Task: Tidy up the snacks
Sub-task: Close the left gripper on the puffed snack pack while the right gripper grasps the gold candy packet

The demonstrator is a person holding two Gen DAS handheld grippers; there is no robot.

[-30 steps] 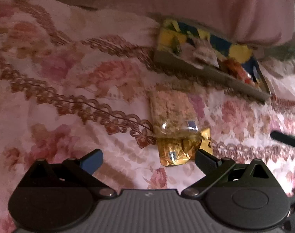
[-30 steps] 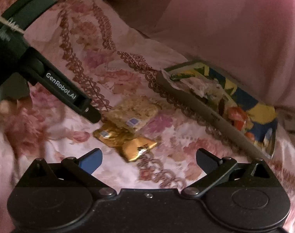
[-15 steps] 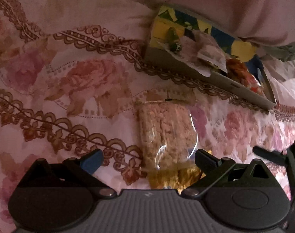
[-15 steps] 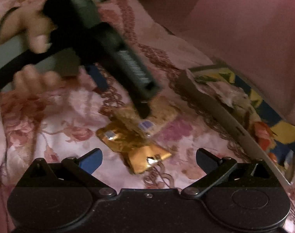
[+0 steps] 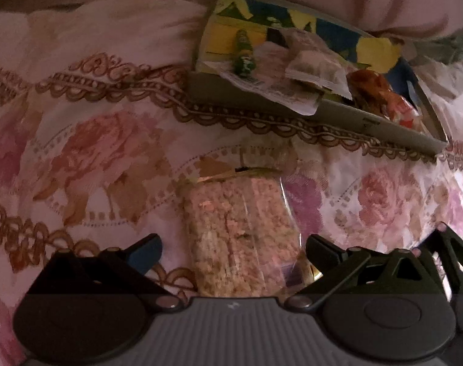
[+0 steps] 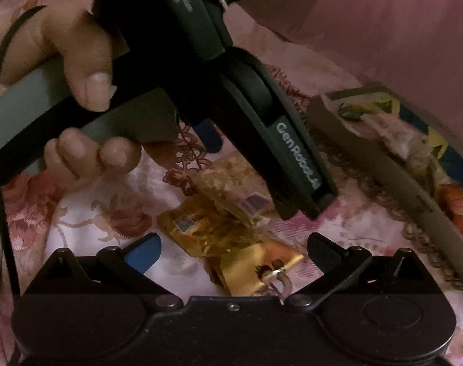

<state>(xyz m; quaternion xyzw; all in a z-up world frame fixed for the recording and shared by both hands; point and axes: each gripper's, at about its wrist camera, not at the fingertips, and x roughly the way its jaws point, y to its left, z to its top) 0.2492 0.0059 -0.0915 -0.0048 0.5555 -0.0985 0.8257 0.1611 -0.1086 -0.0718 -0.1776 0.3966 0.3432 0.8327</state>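
Floral bedspread [image 5: 109, 140], snack tray [image 5: 323, 116] beyond crispy bar [image 5: 240, 235]

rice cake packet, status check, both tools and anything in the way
Left tool open, straddling rice cake packet, not closed. Right tool open, empty, over gold wrapper. Snack tray beyond, path unobstructed.

dim, pink cast | fisheye-bent edges, dark corners | soft focus
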